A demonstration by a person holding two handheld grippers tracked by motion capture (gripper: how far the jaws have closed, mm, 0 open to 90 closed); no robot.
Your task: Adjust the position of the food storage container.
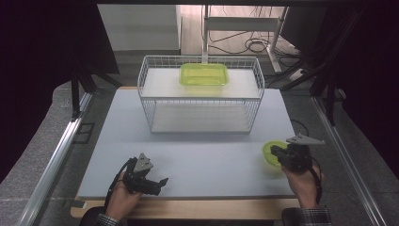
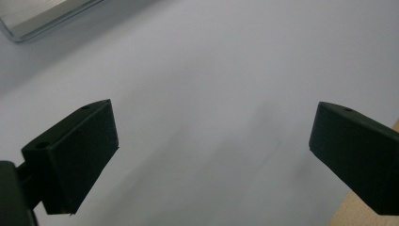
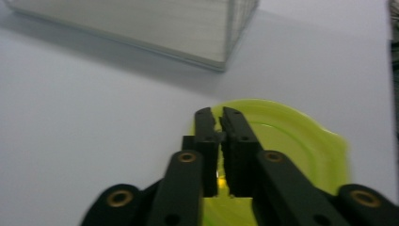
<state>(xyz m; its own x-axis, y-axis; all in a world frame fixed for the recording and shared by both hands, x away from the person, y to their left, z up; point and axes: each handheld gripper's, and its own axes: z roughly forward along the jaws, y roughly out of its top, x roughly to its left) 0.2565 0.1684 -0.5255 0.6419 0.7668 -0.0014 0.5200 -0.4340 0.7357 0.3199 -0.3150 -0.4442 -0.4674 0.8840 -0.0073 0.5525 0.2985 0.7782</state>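
yellow bowl (image 3: pixel 301 146) rim pinched between right fingers (image 3: pixel 209 141)

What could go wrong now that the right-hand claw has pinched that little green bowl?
The right gripper is shut on just the thin rim of the bowl, so it may tilt or slip out when lifted. The bowl sits near the table's right edge, so a slip could send it off the side. The basket has tall wire walls, which a low carry might catch.
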